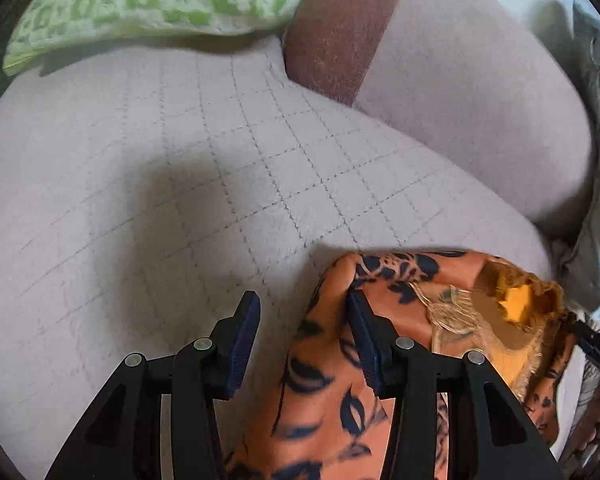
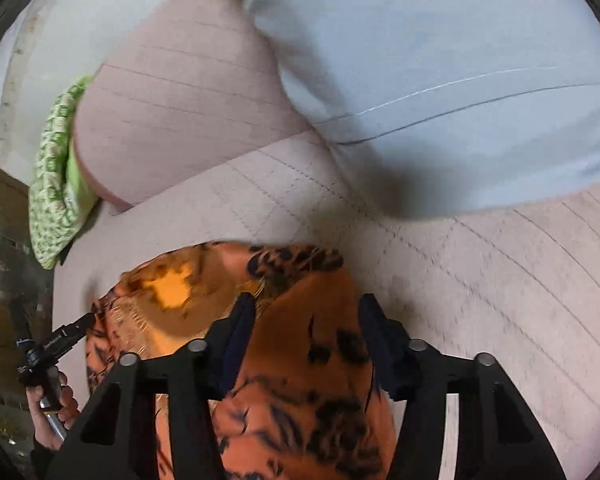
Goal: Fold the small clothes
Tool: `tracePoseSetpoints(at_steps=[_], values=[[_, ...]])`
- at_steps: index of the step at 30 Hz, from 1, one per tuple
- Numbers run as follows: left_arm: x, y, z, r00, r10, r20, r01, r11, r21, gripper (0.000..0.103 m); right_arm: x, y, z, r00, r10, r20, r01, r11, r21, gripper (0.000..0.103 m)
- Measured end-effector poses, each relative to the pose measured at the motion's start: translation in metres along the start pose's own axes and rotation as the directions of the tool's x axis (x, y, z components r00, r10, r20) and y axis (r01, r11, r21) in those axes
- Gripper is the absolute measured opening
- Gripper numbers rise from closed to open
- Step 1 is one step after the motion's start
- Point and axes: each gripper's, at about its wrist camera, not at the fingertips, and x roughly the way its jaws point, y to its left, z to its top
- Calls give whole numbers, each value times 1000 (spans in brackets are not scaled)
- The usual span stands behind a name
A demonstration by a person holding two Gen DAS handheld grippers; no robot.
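Note:
An orange garment with dark leaf print and a yellow patch (image 1: 420, 320) lies bunched on the quilted beige sofa seat (image 1: 180, 184). My left gripper (image 1: 304, 304) is open at the garment's left edge; its right finger rests against the cloth, its left finger over bare seat. In the right wrist view the same garment (image 2: 300, 360) lies under my right gripper (image 2: 306, 308), which is open with both fingers over the cloth. The left gripper's tip (image 2: 72, 330) touches the garment's left edge there.
A green patterned cushion (image 1: 152, 0) lies at the back of the seat, next to a brown band (image 1: 336, 32) on the backrest. A pale blue cushion (image 2: 440, 80) sits at the right end. The cushion also shows in the right wrist view (image 2: 56, 184).

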Motion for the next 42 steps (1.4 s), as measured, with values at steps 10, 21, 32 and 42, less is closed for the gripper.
tracePoseSetpoints(at_steps=[10, 21, 32, 42], values=[[-4, 10, 14, 993, -109, 54, 108, 994, 20, 6, -24, -7, 0, 998, -43, 41, 44, 999, -24, 13], [-167, 58, -96, 919, -292, 265, 279, 956, 89, 5, -200, -6, -121, 969, 113, 219, -82, 986, -145, 13], [-174, 114, -293, 957, -252, 146, 248, 968, 48, 5, -230, -39, -330, 995, 14, 97, -5, 996, -94, 13], [-159, 139, -313, 959, -254, 126, 254, 967, 16, 6, -243, -59, -370, 993, 13, 119, -14, 1000, 5, 13]])
